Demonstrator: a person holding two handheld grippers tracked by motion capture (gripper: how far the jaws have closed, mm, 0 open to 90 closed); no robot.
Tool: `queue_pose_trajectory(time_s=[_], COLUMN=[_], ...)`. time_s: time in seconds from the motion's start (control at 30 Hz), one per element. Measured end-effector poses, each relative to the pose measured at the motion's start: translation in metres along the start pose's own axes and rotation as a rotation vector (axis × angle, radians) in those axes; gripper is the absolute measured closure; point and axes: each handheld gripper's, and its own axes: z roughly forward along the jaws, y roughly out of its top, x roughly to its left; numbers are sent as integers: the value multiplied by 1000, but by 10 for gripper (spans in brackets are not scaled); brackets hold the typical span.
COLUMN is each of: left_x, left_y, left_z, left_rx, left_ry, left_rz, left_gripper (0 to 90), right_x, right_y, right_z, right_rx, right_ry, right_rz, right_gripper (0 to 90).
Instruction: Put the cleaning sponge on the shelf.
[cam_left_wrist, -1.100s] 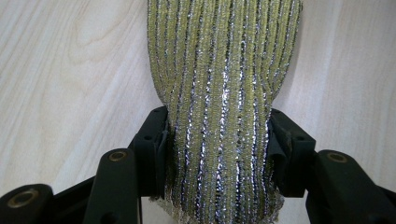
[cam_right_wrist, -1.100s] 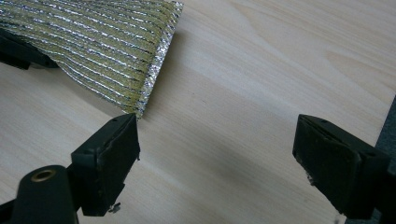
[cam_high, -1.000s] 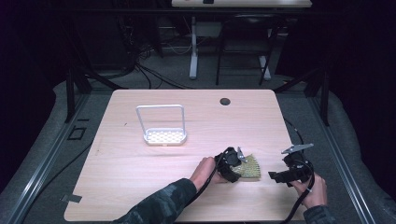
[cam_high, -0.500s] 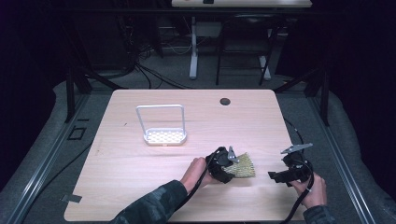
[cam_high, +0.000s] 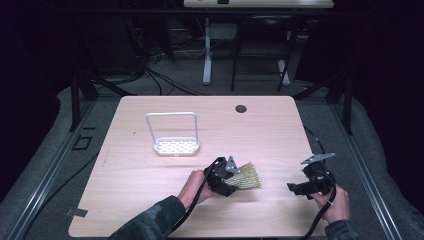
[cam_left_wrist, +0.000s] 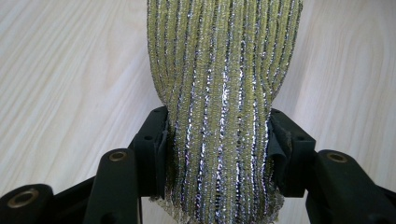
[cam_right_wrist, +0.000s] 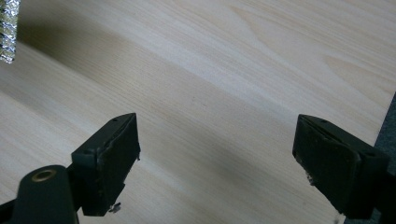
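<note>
**Left gripper clamps a glittery scouring cloth; right gripper hangs wide open**

In the high view, the pale wood worktop fills the middle of the frame. The left gripper sits just below centre, held by the person's left hand, whose dark patterned sleeve enters from the bottom edge. Its jaws are closed on one end of a gold-and-silver striped scouring cloth, which lies on the worktop and spreads out to the right of the gripper.

The left gripper view shows the hold closely: the left gripper has both black jaws pressed against the sides of the scouring cloth, bunching its ribbed, metallic weave into a narrow waist between them. Above the jaws the cloth widens toward the top of the frame, over the wood grain of the worktop.

The right gripper is at the lower right of the high view, well apart from the cloth, held by the right hand. In the right gripper view, the right gripper has its jaws spread far apart with nothing between them, above bare worktop. A sliver of the scouring cloth glints at the upper left corner of that frame.

A white wire-handled rack stands left of centre in the high view, upper left of the left gripper and well clear of it. A small dark round hole marks the worktop near its far edge.
</note>
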Motion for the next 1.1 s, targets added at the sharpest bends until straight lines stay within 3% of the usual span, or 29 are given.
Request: queue_pose_trajectory(time_s=[0.23,1.1], left_x=[5,16], left_y=[-21,-61], left_z=[-17,-60], left_rx=[-18,-7], left_ry=[27,94], left_rz=[-39,-96], left_gripper=[475,478], right_x=[1,3], right_y=[1,3], right_z=[0,0], right_rx=[6,9], right_ry=[-1,-8], right_rz=[-4,-12], right_gripper=[143,147])
